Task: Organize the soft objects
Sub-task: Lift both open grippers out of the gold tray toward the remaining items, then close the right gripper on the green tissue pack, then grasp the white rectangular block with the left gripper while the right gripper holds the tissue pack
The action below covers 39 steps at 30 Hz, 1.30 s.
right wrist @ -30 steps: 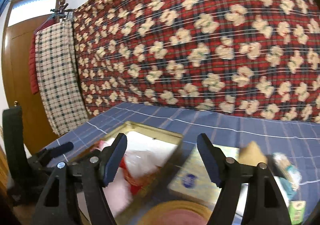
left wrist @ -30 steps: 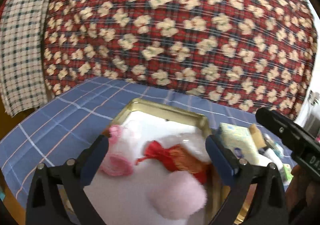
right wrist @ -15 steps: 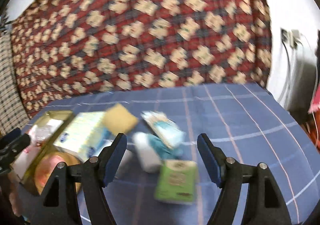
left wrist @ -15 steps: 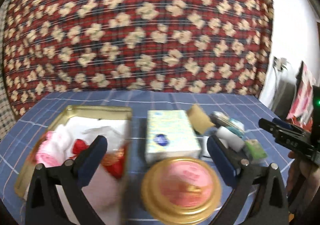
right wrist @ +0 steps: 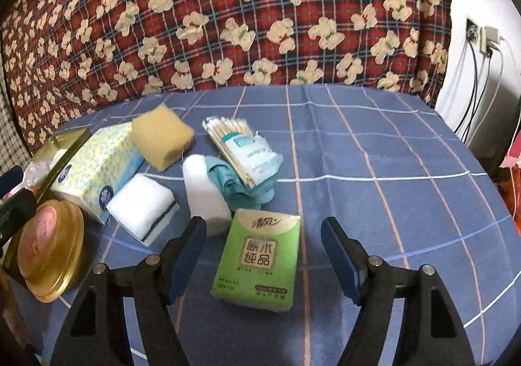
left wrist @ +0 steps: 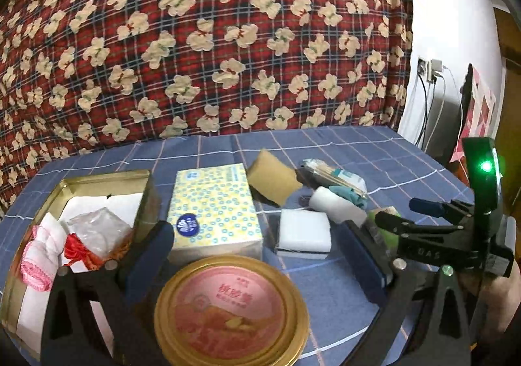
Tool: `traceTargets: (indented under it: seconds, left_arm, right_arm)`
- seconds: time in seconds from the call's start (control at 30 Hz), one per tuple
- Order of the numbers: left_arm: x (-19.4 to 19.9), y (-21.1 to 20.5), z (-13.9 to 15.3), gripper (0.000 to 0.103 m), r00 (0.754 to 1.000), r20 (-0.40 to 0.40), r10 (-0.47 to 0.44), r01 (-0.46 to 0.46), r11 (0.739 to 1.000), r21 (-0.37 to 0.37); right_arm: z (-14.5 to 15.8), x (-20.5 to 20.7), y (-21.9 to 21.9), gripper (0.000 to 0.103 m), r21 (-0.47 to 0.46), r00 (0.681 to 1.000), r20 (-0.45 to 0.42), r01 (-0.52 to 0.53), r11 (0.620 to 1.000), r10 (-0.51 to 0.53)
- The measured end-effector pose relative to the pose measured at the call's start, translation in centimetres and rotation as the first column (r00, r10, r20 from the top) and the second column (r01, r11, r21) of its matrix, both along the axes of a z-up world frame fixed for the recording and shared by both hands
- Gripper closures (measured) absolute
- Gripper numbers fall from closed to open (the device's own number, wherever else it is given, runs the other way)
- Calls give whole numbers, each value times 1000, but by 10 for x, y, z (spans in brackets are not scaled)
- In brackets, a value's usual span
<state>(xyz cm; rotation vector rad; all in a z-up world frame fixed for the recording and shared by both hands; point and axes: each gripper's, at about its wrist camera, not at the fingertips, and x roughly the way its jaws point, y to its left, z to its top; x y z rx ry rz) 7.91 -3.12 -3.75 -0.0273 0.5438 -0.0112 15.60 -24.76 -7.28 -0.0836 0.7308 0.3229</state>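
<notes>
Soft goods spread on the blue checked counter point(right wrist: 374, 154).
Both tongs, left point(left wrist: 257, 255) and right point(right wrist: 263, 245), gape empty; green tissue pack point(right wrist: 257, 255) lies lower centre between the right pair.

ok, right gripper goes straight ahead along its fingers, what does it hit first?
Most likely the green tissue pack, lying flat on the tablecloth between the open right gripper; depth is uncertain, but nothing sits nearer.

Tissue box point(left wrist: 215, 206) dead centre; open tin point(left wrist: 97, 183) at nine o'clock, round lid point(left wrist: 231, 310) at six, sponge point(left wrist: 275, 175) at two.
</notes>
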Motion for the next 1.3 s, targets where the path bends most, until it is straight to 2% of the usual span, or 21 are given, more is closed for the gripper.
traceTargets:
  seconds: [0.07, 0.17, 0.2, 0.37, 0.5, 0.6, 0.73, 0.87, 1.03, 1.3]
  left_arm:
    - [3, -2, -1, 1, 1000, -7, -8, 8, 1000, 3]
    - [5, -5, -3, 1, 1000, -15, -20, 20, 1000, 7]
    - [6, -7, -3, 1, 1000, -16, -26, 26, 1000, 6]
    - [8, -14, -4, 1, 998, -26, -59, 60, 998, 13]
    - [9, -23, -6, 1, 996, -35, -88, 88, 996, 27]
    - [13, -33, -8, 6, 992, -51, -119, 121, 992, 40]
    - [24, -50, -11, 17, 981, -99, -164, 171, 983, 71]
    - [40, -66, -17, 17, 971, -168, -170, 189, 976, 104]
    - [62, -79, -32, 20, 940, -284, -190, 224, 970, 92]
    - [77, -86, -46, 20, 924, -347, -158, 208, 972, 110]
  right_arm:
    - [-4, 1, 4, 28, -23, 1000, -20, -13, 1000, 12]
    - [-9, 4, 4, 46, -25, 998, -58, -19, 999, 18]
    - [-9, 5, 3, 48, -24, 998, -63, -16, 1000, 15]
    - [-10, 6, 1, 50, -19, 996, -81, -28, 999, 26]
    - [-2, -1, -11, 51, 23, 1000, -17, 16, 1000, -16]
    - [5, -1, -20, 51, 52, 999, 20, 46, 998, -47]
    - [14, 4, -20, 51, 49, 996, 60, 59, 997, -62]
    - [17, 13, -17, 51, 49, 995, 75, 64, 997, -68]
    - [10, 18, -14, 51, 58, 994, 82, 63, 996, -67]
    - [11, 20, -22, 51, 114, 995, 77, 50, 992, -59]
